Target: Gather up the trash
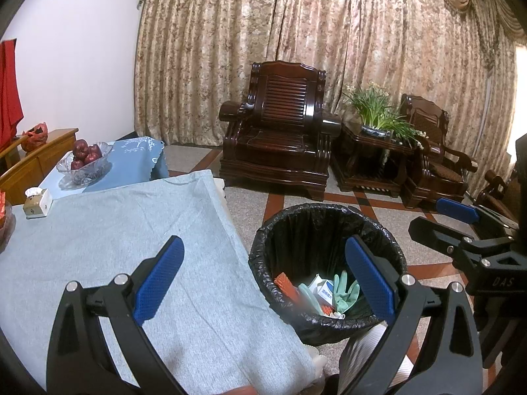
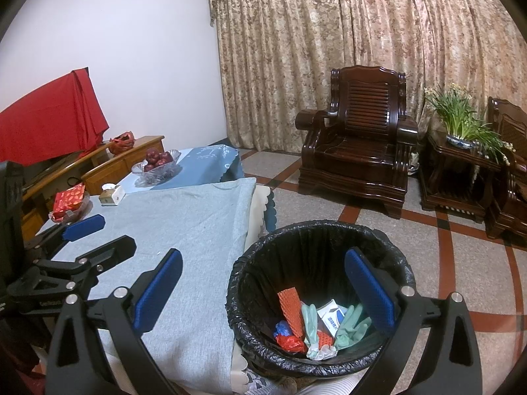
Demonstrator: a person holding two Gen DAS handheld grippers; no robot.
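Both your hand-held grippers, left (image 1: pixel 263 279) and right (image 2: pixel 263 293), are spread and empty, so scan the table (image 2: pixel 197 230) before leaving the bin (image 2: pixel 378 233).

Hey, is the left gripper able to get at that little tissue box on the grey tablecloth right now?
Probably yes. The left gripper is open and holds nothing, and the grey tablecloth between it and the tissue box lies bare, so nothing seems to block a forward reach to the left.
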